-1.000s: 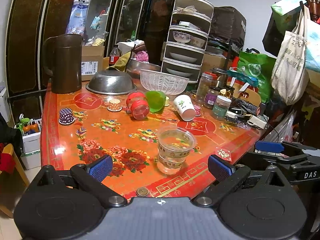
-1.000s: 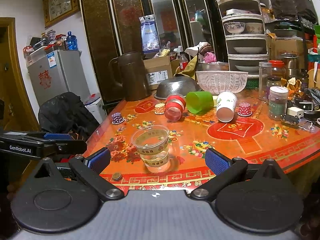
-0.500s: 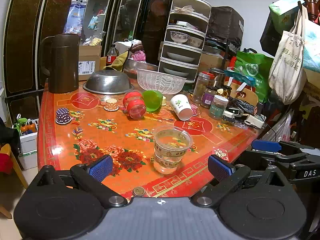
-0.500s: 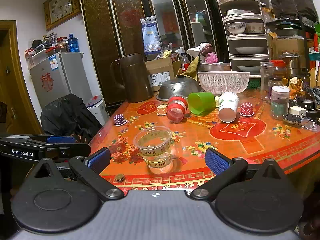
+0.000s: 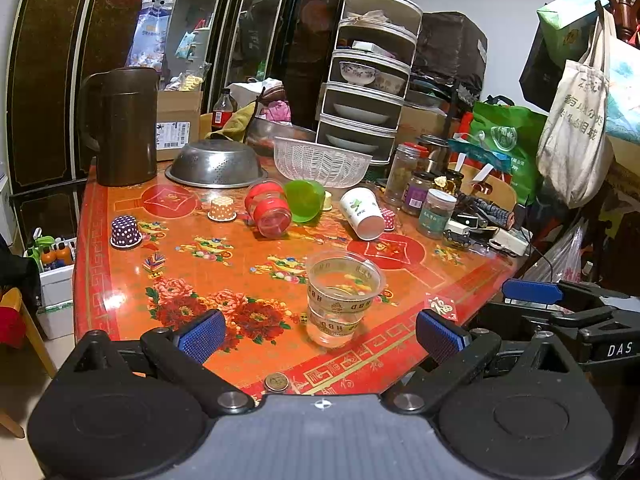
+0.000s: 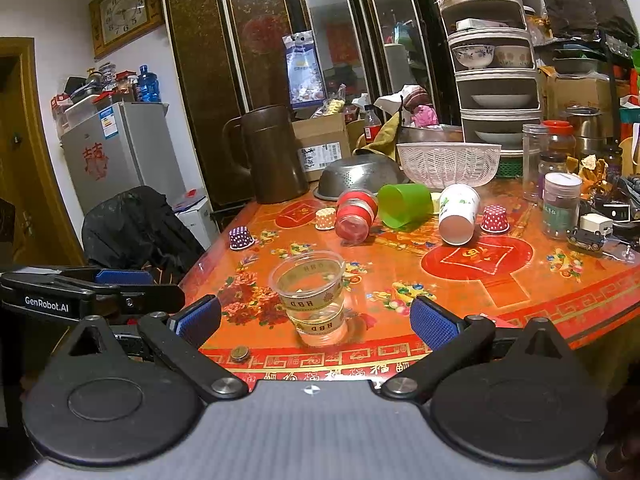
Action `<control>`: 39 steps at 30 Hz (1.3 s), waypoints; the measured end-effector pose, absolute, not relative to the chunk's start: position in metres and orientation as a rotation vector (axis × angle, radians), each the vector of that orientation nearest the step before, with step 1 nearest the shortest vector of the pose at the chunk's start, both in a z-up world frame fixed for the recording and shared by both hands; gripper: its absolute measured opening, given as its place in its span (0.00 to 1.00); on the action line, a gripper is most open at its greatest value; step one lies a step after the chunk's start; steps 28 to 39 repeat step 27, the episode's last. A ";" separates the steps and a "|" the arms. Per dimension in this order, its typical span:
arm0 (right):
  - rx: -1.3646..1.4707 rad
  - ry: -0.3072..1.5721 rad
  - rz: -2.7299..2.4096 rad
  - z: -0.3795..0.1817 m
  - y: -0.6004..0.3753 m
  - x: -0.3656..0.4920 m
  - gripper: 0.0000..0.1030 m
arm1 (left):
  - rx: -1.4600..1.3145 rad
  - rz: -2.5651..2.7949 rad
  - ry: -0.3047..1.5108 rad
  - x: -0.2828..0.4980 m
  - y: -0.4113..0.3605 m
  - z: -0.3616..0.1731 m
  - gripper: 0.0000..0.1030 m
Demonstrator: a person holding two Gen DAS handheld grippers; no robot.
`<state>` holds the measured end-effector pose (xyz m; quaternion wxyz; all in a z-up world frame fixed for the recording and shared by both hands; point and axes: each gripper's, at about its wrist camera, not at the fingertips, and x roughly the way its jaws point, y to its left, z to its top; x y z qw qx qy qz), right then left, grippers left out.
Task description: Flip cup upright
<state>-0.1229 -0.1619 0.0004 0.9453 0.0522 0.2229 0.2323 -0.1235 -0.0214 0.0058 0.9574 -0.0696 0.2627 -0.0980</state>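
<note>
Clear plastic cup [image 5: 343, 300] upright on the table [image 5: 224, 264] just ahead of both tools, left tool [image 5: 320, 334] and right tool [image 6: 314, 320] spread wide, empty, red jar [image 5: 269, 213] and green cup [image 5: 305, 200] lying beyond.

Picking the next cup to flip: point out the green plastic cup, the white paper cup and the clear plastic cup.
Green plastic cup [image 6: 404, 210], right wrist view, side wall.
White paper cup [image 6: 458, 212], right wrist view, side wall.
Clear plastic cup [image 5: 340, 304], left wrist view, printed band.

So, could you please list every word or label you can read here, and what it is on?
"GenRobot.AI": side of the left tool.
"DAS": side of the right tool.
"HBD": bands on the clear plastic cup.
"福": small red sticker on the table edge.
Tote bag, cardboard box label, jar labels: too blurred.
</note>
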 end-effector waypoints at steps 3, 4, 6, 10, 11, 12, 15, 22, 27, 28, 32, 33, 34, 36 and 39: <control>0.106 0.455 0.474 0.000 -0.162 -0.123 0.99 | -0.141 -0.197 0.534 -0.123 -0.021 0.006 0.99; 0.105 0.455 0.474 0.000 -0.162 -0.123 0.99 | -0.142 -0.198 0.533 -0.123 -0.022 0.006 0.99; 0.104 0.455 0.474 0.000 -0.162 -0.123 0.99 | -0.141 -0.198 0.534 -0.123 -0.022 0.006 0.99; 0.104 0.454 0.474 0.000 -0.162 -0.123 0.99 | -0.141 -0.198 0.534 -0.123 -0.022 0.006 0.99; 0.104 0.454 0.473 0.001 -0.162 -0.123 0.99 | -0.141 -0.198 0.534 -0.123 -0.022 0.006 0.99; 0.104 0.454 0.474 0.000 -0.161 -0.123 0.99 | -0.141 -0.198 0.535 -0.123 -0.022 0.006 0.99; 0.103 0.455 0.474 0.000 -0.161 -0.123 0.99 | -0.143 -0.198 0.536 -0.123 -0.022 0.004 0.99; 0.105 0.455 0.474 0.000 -0.161 -0.123 0.99 | -0.120 -0.197 0.510 -0.124 -0.025 0.003 0.99; 0.092 0.444 0.454 -0.001 -0.158 -0.122 0.99 | -0.106 -0.175 0.460 -0.129 -0.024 0.006 0.99; 0.092 0.444 0.454 -0.001 -0.158 -0.122 0.99 | -0.106 -0.175 0.460 -0.129 -0.024 0.006 0.99; 0.092 0.444 0.454 -0.001 -0.158 -0.122 0.99 | -0.106 -0.175 0.460 -0.129 -0.024 0.006 0.99; 0.092 0.444 0.454 -0.001 -0.158 -0.122 0.99 | -0.106 -0.175 0.460 -0.129 -0.024 0.006 0.99; 0.092 0.444 0.454 -0.001 -0.158 -0.122 0.99 | -0.106 -0.175 0.460 -0.129 -0.024 0.006 0.99; 0.092 0.444 0.454 -0.001 -0.158 -0.122 0.99 | -0.106 -0.175 0.460 -0.129 -0.024 0.006 0.99; 0.092 0.444 0.454 -0.001 -0.158 -0.122 0.99 | -0.106 -0.175 0.460 -0.129 -0.024 0.006 0.99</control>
